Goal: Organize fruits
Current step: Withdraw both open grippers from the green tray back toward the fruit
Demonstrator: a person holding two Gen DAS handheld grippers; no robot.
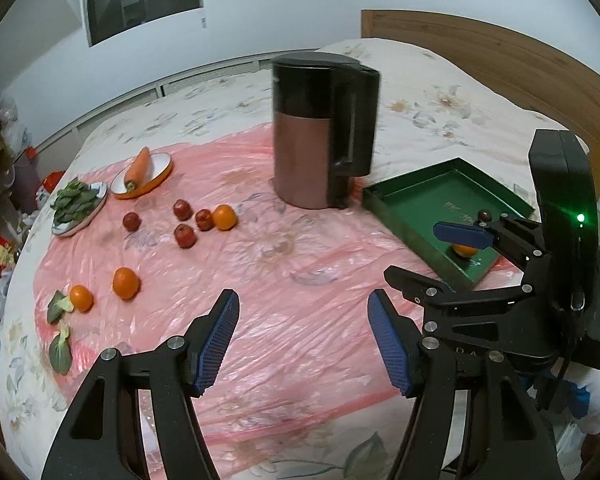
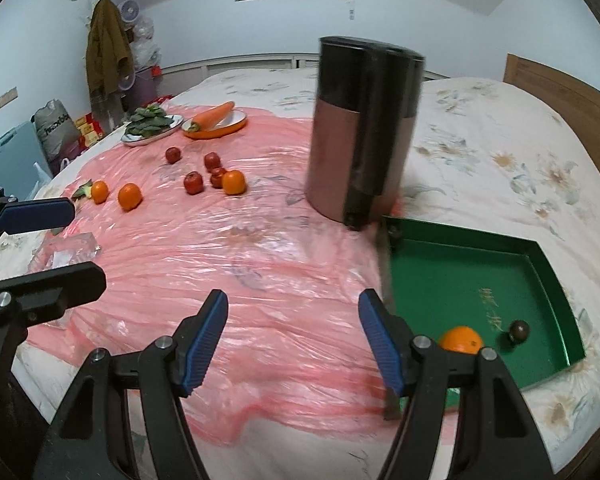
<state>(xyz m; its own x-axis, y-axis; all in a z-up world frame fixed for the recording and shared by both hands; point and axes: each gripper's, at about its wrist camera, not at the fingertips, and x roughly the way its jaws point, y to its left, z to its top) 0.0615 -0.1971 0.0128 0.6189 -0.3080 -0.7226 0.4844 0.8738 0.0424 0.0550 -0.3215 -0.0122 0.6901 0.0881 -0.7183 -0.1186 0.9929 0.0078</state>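
Both hand-held grippers, left (image 1: 303,340) and right (image 2: 293,338), are apart and empty, so I'd grab the nearest round orange (image 2: 233,182) off the pink plastic sheet (image 2: 236,264) and drop it in the green tray (image 2: 556,280).

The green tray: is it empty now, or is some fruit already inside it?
Not empty. The green tray holds one orange and one small dark round fruit, lying apart on its floor.
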